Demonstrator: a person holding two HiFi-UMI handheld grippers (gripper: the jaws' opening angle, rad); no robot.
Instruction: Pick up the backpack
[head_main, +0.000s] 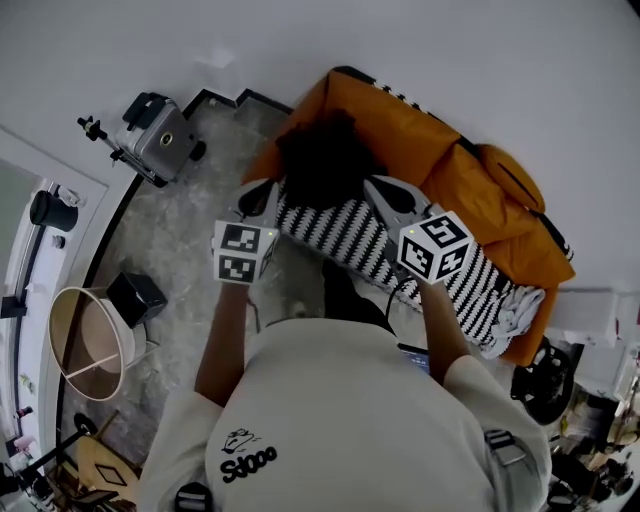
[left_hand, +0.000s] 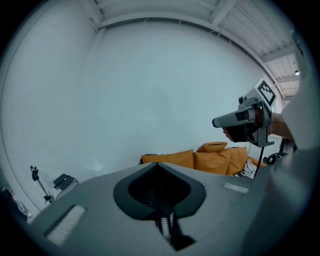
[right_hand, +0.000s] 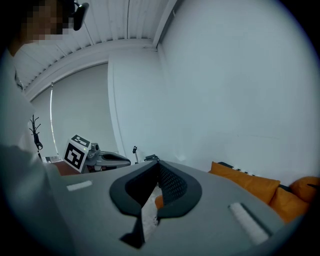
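Observation:
A black bulky backpack (head_main: 325, 160) lies at the left end of an orange sofa (head_main: 470, 180), on a black-and-white striped blanket (head_main: 340, 235). My left gripper (head_main: 260, 190) hovers just left of the backpack, jaws shut and empty. My right gripper (head_main: 378, 186) hovers just right of it, also shut with nothing held. In the left gripper view the closed jaws (left_hand: 158, 165) point toward the sofa (left_hand: 215, 160), with the right gripper (left_hand: 245, 120) up at the right. In the right gripper view the closed jaws (right_hand: 157, 163) show orange cushions (right_hand: 250, 185) beyond.
A silver case (head_main: 160, 140) with a small tripod stands on the grey stone floor (head_main: 190, 240) at the left. A lampshade (head_main: 90, 345) and a black box (head_main: 135, 298) sit nearer. A dark wheeled thing (head_main: 545, 380) is past the sofa's right end. A white wall runs behind the sofa.

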